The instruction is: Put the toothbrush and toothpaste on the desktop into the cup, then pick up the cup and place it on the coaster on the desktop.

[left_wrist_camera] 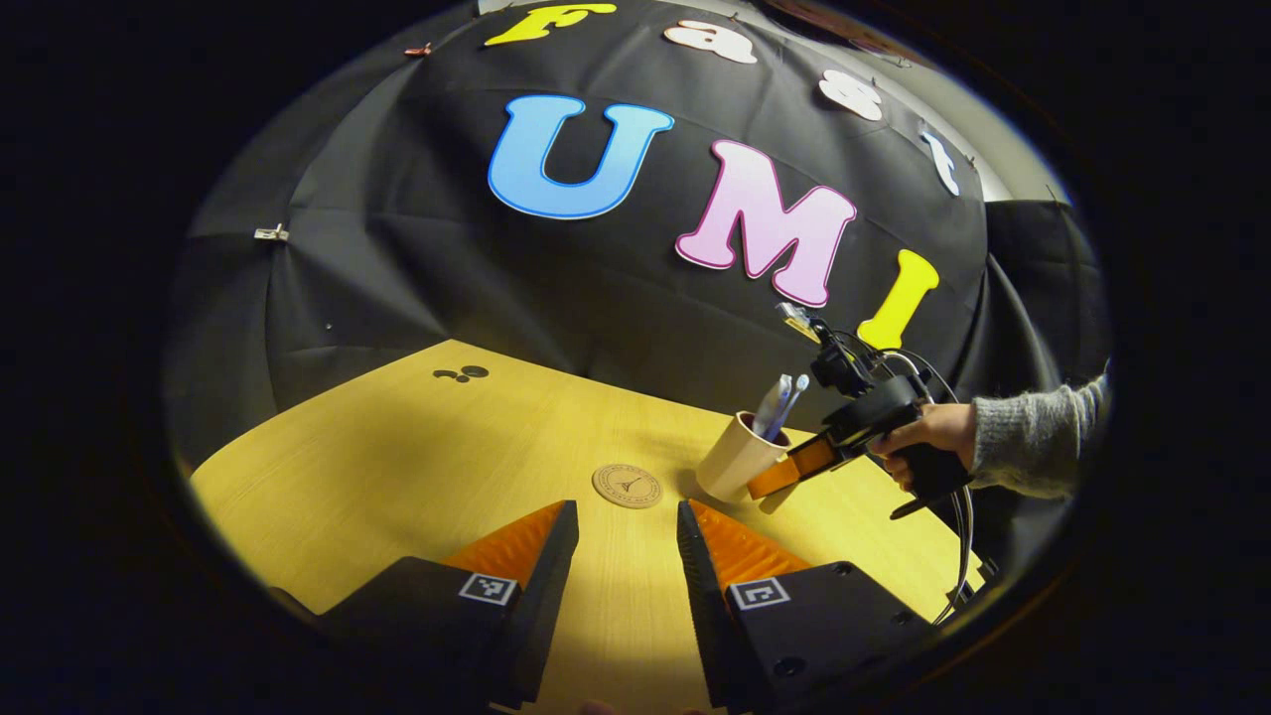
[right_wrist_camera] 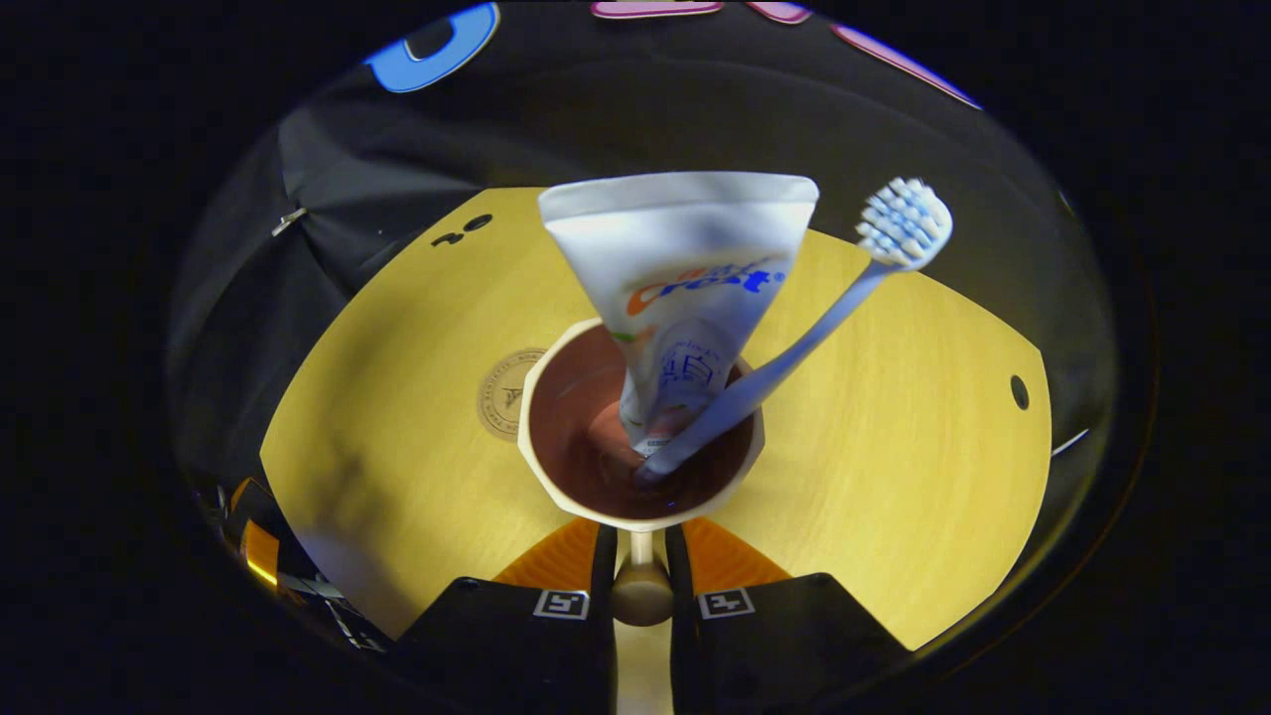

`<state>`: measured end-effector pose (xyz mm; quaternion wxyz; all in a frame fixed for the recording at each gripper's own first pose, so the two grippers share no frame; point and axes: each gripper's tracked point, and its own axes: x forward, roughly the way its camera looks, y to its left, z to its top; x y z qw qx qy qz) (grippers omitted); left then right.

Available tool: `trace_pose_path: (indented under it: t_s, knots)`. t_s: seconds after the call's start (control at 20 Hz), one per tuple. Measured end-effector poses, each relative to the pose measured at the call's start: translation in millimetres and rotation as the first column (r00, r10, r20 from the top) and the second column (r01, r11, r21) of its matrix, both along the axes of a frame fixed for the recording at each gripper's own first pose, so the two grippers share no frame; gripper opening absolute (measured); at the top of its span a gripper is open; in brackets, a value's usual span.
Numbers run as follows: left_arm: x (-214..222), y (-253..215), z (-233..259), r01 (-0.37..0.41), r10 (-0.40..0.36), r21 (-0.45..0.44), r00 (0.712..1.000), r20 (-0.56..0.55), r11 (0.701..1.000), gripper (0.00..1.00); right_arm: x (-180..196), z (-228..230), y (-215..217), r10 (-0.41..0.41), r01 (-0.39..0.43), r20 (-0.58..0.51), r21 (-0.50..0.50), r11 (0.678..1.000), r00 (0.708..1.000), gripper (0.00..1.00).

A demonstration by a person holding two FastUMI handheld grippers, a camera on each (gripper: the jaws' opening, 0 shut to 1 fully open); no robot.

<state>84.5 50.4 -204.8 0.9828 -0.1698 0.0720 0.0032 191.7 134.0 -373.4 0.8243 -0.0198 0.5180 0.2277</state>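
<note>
The surface looks like pale wood with fine lines in it, smooth and a little shiny where the light falls. The coaster, at about 9 o'clock from the cup in the right gripper view, looks like matt wood or cork. The cup looks smooth and matt outside, darker and glossy inside. The toothpaste tube is soft, shiny plastic. The toothbrush is smooth plastic with fuzzy bristles. The sleeve is fuzzy knitted cloth. The wall is matt black cloth with folds.
</note>
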Motion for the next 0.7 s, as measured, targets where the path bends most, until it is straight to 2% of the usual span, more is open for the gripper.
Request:
trace_pose_path:
  t_s: [0.25, 0.7]
  knots:
    - [-19.7, 10.7, -8.6, -0.026, 0.024, -0.062, 1.0, -0.02, 0.998, 0.63, 7.2, -1.4, 44.7, 0.062, -0.062, -0.006, 0.001, 0.998, 0.998, 0.25]
    - [-30.6, 18.4, -12.5, -0.032, 0.028, -0.122, 0.999, -0.032, 0.992, 0.64, 14.0, -12.9, 88.1, 0.115, -0.116, -0.033, -0.027, 0.993, 0.993, 0.25]
